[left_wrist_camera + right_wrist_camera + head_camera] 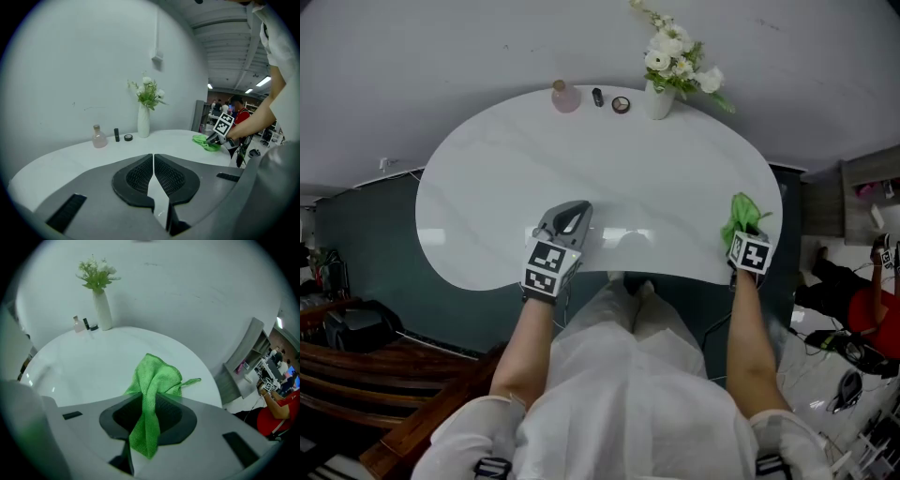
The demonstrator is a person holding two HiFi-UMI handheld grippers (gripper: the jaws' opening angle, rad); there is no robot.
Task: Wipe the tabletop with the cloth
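Right gripper view: the green cloth (157, 376) is pinched tight in my right gripper (149, 401), its loose end bunched on the white surface (609, 178) near the right edge. My left gripper (153, 161) hovers well apart, jaws together, nothing between them.

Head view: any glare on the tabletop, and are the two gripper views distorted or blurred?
Head view: pale glare patches on the glossy tabletop near its front edge, with the outline bent by the lens. Left gripper view: strong fisheye, dark corners, bright ceiling lamps at right. Right gripper view: same fisheye and dark rim, cloth sharp.
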